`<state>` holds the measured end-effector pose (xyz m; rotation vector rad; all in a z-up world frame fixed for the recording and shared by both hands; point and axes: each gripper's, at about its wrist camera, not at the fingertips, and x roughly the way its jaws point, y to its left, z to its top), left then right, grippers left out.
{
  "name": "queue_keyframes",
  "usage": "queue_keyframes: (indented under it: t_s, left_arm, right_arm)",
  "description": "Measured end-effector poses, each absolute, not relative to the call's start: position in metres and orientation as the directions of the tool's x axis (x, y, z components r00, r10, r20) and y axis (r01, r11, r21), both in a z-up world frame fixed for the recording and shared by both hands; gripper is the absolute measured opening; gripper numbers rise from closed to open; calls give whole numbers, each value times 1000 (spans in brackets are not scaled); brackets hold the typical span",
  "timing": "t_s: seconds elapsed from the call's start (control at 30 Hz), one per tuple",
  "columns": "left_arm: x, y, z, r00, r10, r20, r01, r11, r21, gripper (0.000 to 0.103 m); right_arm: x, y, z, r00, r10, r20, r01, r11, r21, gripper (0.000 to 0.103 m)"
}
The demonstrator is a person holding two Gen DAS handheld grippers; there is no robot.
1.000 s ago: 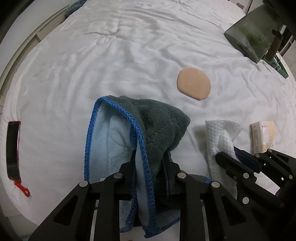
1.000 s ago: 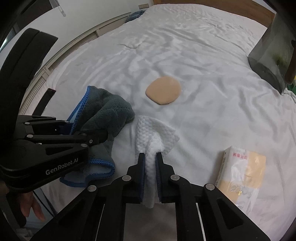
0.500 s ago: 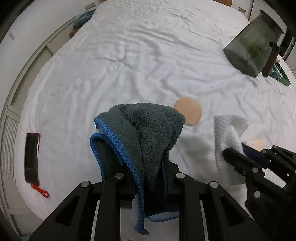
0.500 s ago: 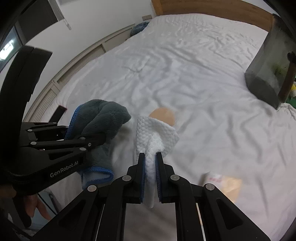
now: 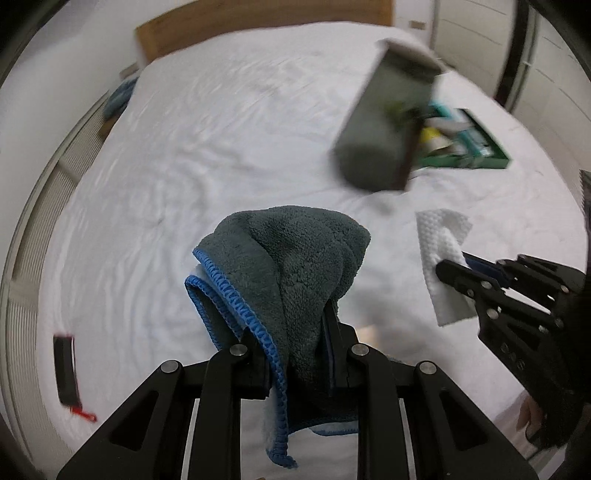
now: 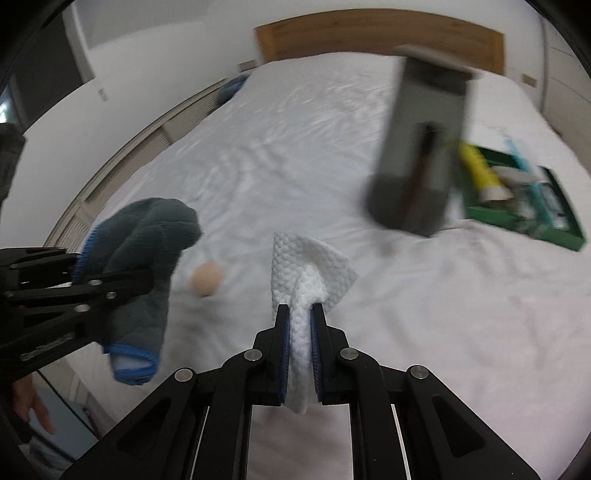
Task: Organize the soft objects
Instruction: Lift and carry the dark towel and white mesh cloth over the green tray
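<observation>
My left gripper (image 5: 295,325) is shut on a grey towel with blue trim (image 5: 295,258) and holds it high above the white bed (image 5: 221,147). The towel also shows at the left of the right wrist view (image 6: 147,236). My right gripper (image 6: 300,314) is shut on a white textured cloth (image 6: 306,269), also lifted; the cloth shows at the right of the left wrist view (image 5: 443,254). A dark grey upright bin (image 5: 384,122) stands ahead on the bed, and it also shows in the right wrist view (image 6: 421,147). A round beige pad (image 6: 206,277) lies on the bed below.
A green tray (image 6: 535,225) of small items sits beside the bin, seen too in the left wrist view (image 5: 469,147). A black phone with a red strap (image 5: 64,369) lies near the bed's left edge. A wooden headboard (image 6: 369,33) is at the far end.
Both grippers rose further off the bed with their cloths and tilted up toward the headboard. The bin and green tray came into fuller view. The beige pad dropped out of the left view.
</observation>
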<state>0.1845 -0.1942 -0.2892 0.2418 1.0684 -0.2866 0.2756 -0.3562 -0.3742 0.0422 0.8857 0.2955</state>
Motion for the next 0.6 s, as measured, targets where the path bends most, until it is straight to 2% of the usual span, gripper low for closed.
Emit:
queue_keyframes:
  t_s: [0.3,0.6]
  left_arm:
    - [191,-330,-248,456,-272,-847,485,874,-20,17]
    - [231,-443,-243,447,-365,-817,531,843,-86,17]
  right_arm:
    - [272,-500,-339,654,129,-745,-88,992,94,9]
    - [302,-603,-322,691,59,-720,-28,998,54,9]
